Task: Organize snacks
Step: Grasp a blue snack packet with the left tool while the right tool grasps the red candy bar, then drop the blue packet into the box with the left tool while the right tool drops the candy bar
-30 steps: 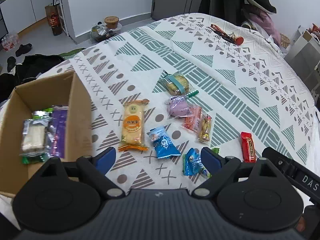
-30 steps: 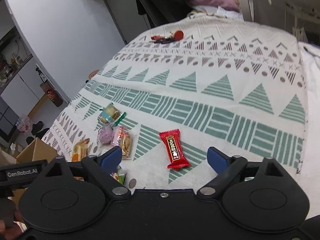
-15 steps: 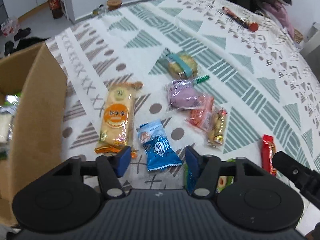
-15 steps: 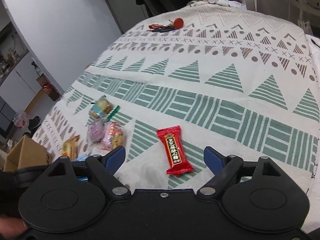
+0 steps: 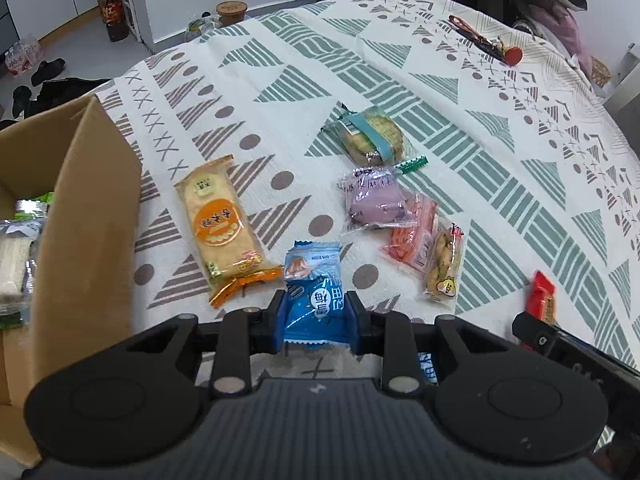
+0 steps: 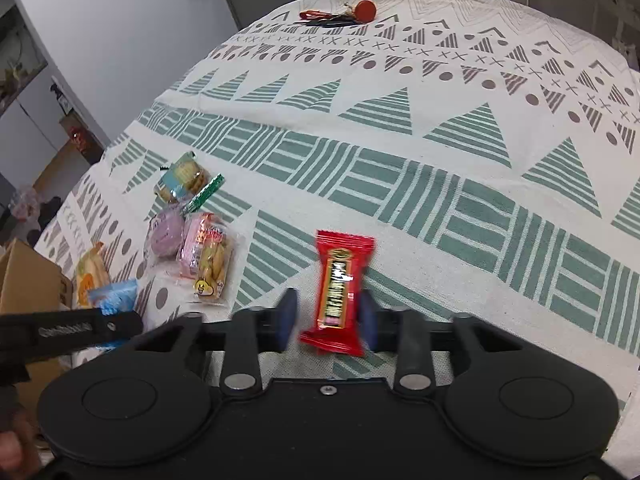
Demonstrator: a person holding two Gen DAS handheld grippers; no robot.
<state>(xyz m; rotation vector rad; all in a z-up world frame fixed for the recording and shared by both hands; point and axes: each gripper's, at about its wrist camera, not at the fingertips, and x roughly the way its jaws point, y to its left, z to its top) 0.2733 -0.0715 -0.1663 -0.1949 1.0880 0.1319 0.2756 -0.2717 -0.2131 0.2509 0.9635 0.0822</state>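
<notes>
**Both grippers on a packet, most snacks still on the cloth**

The left gripper has its blue fingers closed in against the sides of the blue packet, pinching it at its near end; the packet looks raised at that end, though whether it is clear of the cloth I cannot tell. The right gripper has its jaws drawn close around the red bar. The right finger seems to touch the wrapper, while a narrow gap shows on the left, and the picture is blurred there, so a firm hold is not certain.

Just left of the blue packet lies the orange cracker pack, and beyond it to the left stands the box, open at the top, with a white snack and some green wrapping already inside. To the right of the blue packet are the peanut bag, the pink packet, the purple bun and, farther back, the cookie pack, all on the tablecloth. Another blue wrapper peeks out under the left gripper.

As a judgement: the job is early to midway. A few items are boxed, two are being picked up, and five or six remain to gather
</notes>
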